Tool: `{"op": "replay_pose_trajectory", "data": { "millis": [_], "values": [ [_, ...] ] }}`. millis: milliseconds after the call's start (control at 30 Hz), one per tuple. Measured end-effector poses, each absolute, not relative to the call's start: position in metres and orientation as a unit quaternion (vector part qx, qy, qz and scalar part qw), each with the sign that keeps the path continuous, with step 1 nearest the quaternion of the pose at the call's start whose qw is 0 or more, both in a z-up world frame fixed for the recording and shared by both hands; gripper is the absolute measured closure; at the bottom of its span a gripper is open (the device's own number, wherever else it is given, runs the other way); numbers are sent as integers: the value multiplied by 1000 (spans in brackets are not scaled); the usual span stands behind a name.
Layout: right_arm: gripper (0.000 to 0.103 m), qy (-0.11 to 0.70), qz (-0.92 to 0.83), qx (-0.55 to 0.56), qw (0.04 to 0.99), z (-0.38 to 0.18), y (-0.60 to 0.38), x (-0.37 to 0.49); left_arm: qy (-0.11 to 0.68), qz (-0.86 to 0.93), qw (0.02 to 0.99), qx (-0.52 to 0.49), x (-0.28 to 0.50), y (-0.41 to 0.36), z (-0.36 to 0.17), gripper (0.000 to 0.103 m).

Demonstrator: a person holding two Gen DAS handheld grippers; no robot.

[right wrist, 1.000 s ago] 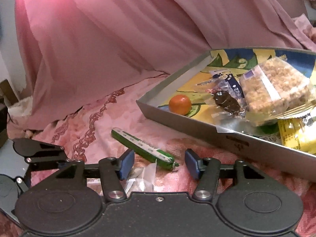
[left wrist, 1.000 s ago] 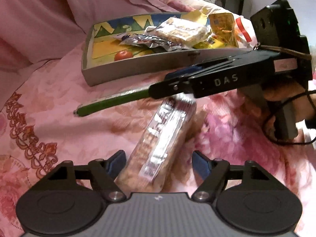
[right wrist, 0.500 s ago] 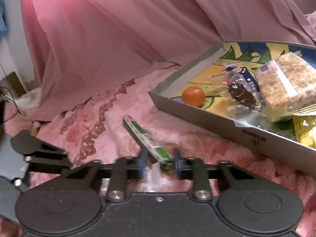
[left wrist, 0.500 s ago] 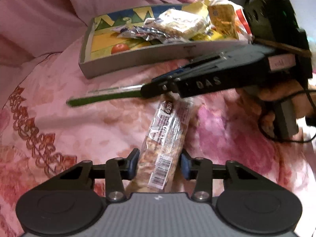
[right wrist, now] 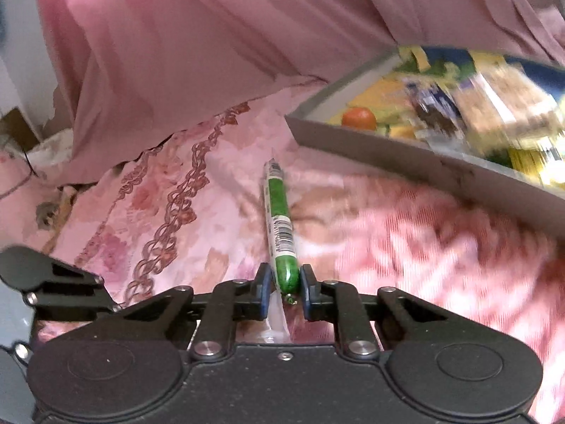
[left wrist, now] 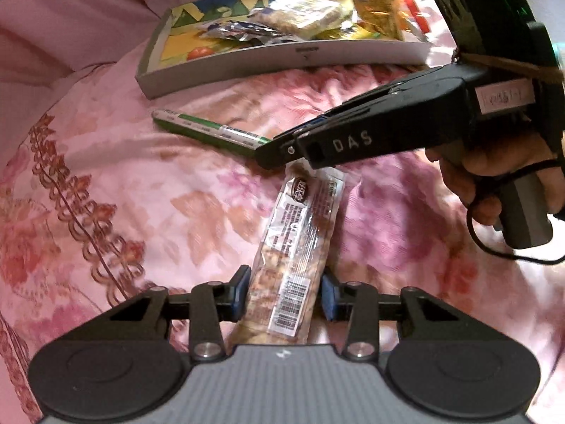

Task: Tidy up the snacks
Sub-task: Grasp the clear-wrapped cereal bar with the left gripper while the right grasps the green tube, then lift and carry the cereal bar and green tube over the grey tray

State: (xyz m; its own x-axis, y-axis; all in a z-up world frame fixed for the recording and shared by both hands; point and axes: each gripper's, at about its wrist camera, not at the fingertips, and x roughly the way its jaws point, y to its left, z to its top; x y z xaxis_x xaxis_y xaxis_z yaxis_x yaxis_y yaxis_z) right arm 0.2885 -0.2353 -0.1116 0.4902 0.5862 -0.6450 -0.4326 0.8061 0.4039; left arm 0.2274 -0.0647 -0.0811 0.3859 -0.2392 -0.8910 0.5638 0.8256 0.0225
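Note:
A long clear-wrapped cereal bar (left wrist: 300, 219) lies on the pink flowered bedcover, and my left gripper (left wrist: 285, 279) is shut on its near end, both blue pads pressing its sides. A thin green sausage stick (right wrist: 277, 205) points away from my right gripper (right wrist: 285, 275). Those jaws are closing, with the pads on the stick's near tip. In the left wrist view the green stick (left wrist: 208, 130) runs from the right gripper (left wrist: 279, 148) toward the grey tray (left wrist: 282, 60). The tray (right wrist: 406, 155) holds several snack packs.
Inside the tray are an orange round fruit (left wrist: 199, 52), a crisped-rice pack (left wrist: 300, 17) and a yellow packet (left wrist: 374, 3). A person's hand (left wrist: 494, 176) holds the right gripper's handle. Pink curtain cloth (right wrist: 212, 53) hangs behind the bed.
Both pairs of jaws were open a second ago. The left closed on the cereal bar, the right on the green stick, which swung into line with the right fingers. The right view is now blurred.

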Motion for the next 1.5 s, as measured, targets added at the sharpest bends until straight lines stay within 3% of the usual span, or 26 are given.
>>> {"op": "replay_pose_trajectory", "data": {
  "millis": [167,433,533,600,633,1200,1400,1500],
  "values": [
    [85,437,270,109,851,-105,-249,260,488,-275,809,176,202,-72,-80,59],
    [71,393,260,72,879,-106,-239,255,483,-277,812,177,196,-73,-80,60],
    [71,386,266,46,882,-111,-225,269,486,-274,811,175,195,-70,-80,60],
    [84,383,270,37,883,-113,-221,274,493,-264,811,172,196,-68,-78,60],
    [84,381,268,32,884,-113,-221,276,499,-258,811,166,198,-66,-77,60],
    [84,442,192,105,870,-105,-267,242,522,-111,845,-31,225,-21,-73,62],
    [84,463,183,101,861,-100,-264,212,522,-123,844,-15,217,-32,-74,61],
    [80,463,174,89,865,-98,-259,203,516,-125,848,-4,216,-36,-76,54]
  ]
}}
